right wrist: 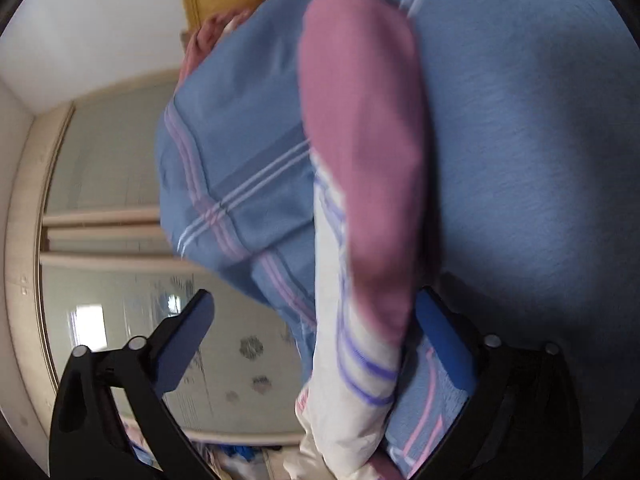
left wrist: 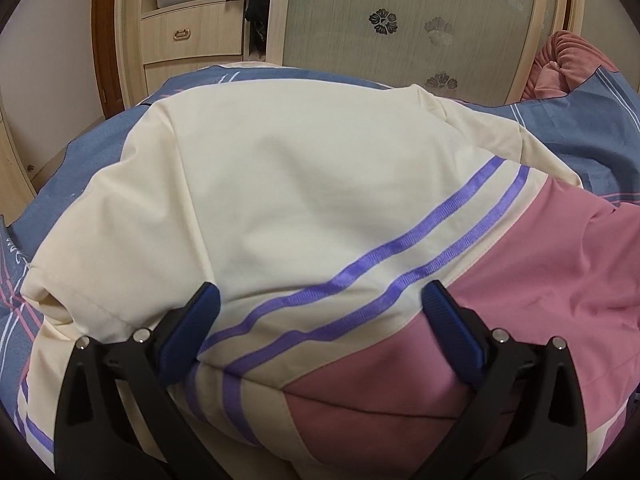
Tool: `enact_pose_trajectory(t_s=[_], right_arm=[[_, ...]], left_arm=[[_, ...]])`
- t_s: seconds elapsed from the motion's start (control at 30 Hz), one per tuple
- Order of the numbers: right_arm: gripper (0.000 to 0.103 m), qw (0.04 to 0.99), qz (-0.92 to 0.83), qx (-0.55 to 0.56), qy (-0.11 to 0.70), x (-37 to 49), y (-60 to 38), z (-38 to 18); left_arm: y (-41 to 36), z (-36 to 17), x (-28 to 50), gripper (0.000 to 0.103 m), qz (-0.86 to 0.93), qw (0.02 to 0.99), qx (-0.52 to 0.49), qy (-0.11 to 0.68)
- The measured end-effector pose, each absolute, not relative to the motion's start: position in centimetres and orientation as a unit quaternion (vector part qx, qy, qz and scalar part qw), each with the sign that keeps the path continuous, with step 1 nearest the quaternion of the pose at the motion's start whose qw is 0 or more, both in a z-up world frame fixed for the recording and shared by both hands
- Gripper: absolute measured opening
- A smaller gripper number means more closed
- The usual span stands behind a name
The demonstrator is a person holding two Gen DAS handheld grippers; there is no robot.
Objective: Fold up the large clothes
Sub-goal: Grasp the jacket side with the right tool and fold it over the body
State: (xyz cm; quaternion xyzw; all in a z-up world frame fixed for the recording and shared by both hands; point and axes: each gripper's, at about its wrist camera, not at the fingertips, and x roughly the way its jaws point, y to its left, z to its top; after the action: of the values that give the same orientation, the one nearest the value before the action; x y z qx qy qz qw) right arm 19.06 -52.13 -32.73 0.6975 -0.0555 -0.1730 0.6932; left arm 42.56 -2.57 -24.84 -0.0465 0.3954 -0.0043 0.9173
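A large cream garment (left wrist: pixel 280 184) with two purple stripes (left wrist: pixel 400 256) and pink panels (left wrist: pixel 540 272) lies spread over a blue plaid bed cover (left wrist: pixel 600 128). My left gripper (left wrist: pixel 320 300) hovers open just above the garment's near part, its blue pads wide apart astride the stripes. The right wrist view is rolled sideways and blurred. There my right gripper (right wrist: pixel 316 312) is open, and a pink sleeve (right wrist: pixel 360 140) with a cream, purple-striped part (right wrist: pixel 352 352) runs between its fingers, close to the right pad (right wrist: pixel 444 344). Whether that pad touches the cloth is unclear.
A wooden wardrobe with drawers (left wrist: pixel 192 36) and a flower-patterned sliding door (left wrist: pixel 400 20) stands beyond the bed. A pink bundle of fabric (left wrist: pixel 560 64) lies at the bed's far right. The bed cover (right wrist: pixel 540 160) fills the right wrist view.
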Motion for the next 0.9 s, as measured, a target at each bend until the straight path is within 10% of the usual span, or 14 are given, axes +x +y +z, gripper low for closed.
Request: enact_pose_trajectory(t_s=[0.57,0.9], right_arm=[[0.089,0.751,-0.206,0.619,0.097,25.1,-52.4,-31.4],[0.102,0.695,-0.248,0.654,0.169,25.8,-53.9,-32.3]], left_arm=[[-2.5,-25.0,42.6,0.101,-0.004,0.918,-0.048,0.393],[-2.5,-25.0,42.5,0.101,-0.004,0.918,-0.048,0.393]])
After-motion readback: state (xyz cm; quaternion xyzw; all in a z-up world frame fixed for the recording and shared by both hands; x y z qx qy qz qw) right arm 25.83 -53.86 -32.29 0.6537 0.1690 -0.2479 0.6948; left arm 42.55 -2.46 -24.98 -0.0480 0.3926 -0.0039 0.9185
